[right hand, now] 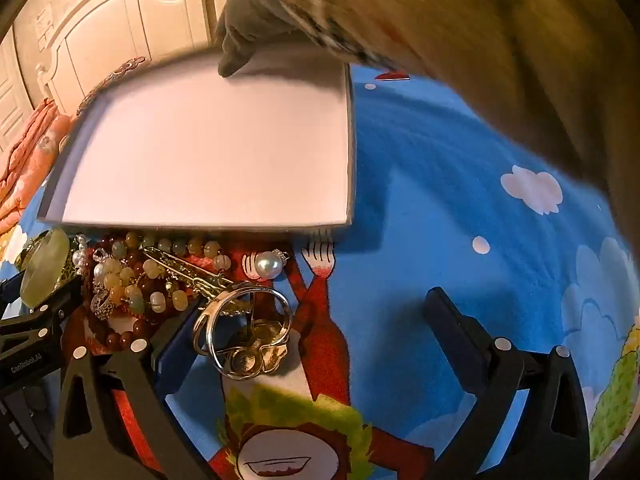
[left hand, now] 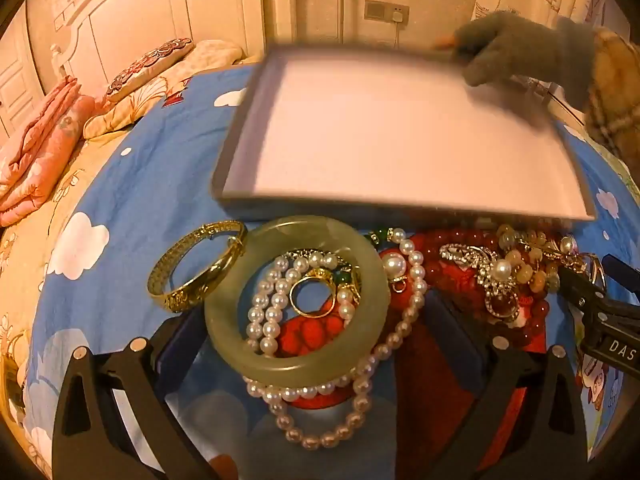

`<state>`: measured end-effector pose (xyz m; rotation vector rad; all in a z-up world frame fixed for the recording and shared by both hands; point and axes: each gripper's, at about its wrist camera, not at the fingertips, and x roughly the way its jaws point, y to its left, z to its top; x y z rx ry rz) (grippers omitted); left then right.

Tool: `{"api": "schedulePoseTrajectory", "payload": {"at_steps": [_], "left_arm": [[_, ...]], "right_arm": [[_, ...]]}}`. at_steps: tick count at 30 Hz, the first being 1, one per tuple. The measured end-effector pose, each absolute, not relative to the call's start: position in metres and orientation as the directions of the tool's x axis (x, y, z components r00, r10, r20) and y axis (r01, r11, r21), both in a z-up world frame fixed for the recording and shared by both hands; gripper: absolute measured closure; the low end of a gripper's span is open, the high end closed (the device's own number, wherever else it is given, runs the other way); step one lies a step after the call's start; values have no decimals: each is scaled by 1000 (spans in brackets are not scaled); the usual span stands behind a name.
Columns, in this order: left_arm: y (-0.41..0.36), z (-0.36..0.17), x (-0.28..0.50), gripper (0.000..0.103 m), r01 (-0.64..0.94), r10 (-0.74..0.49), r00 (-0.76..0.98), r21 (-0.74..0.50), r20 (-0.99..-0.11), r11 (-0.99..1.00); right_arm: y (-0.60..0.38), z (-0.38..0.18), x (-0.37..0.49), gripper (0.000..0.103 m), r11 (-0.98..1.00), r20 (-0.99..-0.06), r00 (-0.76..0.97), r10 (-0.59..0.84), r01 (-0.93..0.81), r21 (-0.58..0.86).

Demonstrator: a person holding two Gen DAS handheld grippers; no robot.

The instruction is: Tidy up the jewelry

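Looking down at a blue cloud-print sheet (left hand: 132, 200) on a bed, both our grippers wide and holding nothing.

Left gripper (left hand: 316, 344): jaws spread, straddling the jade bangle (left hand: 298, 364). We can't tell if the pads touch it; no grip visible. Inside the bangle: coils of a pearl string (left hand: 268, 312) and a gold ring (left hand: 314, 294) with a green stone. The pearl string also runs under the bangle and loops out in front of it. Gold bangle (left hand: 196, 266) lies just left of the jade one, touching its rim.

Right of that, a tangled pile: red beads (left hand: 536, 312), a rhinestone piece (left hand: 484, 276) and pale beads (left hand: 528, 268). It sits on a red part of the sheet print.

Right gripper (right hand: 316, 344): jaws spread, nothing clamped. A silver-gold ring (right hand: 246, 334) lies on the sheet just beside the left finger (right hand: 176, 344), inside the gap. A single big pearl (right hand: 267, 265) lies behind it, near the tray edge. The bead pile is to the left in this view.

Tray (left hand: 236, 140): shallow, pale pink inside, nothing in it. It sits just behind the jewelry, blurred in both views. A gloved hand (left hand: 516, 52) with a plaid sleeve (left hand: 616, 92) holds its far corner. In the right view that sleeve fills the top right.

Folded pink bedding (left hand: 36, 160) and a white headboard (left hand: 132, 16) at back left.
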<state>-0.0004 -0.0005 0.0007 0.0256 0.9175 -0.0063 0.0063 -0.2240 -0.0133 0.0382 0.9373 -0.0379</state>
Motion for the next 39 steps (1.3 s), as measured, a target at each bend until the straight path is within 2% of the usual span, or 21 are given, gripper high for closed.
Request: {"api": "schedulePoseTrajectory", "payload": {"at_steps": [39], "left_arm": [[0,0,-1,2,17,0,599,12,-800,1000]], "right_arm": [[-222,-13,5,4,997,-804,594,-35,77,14]]}}
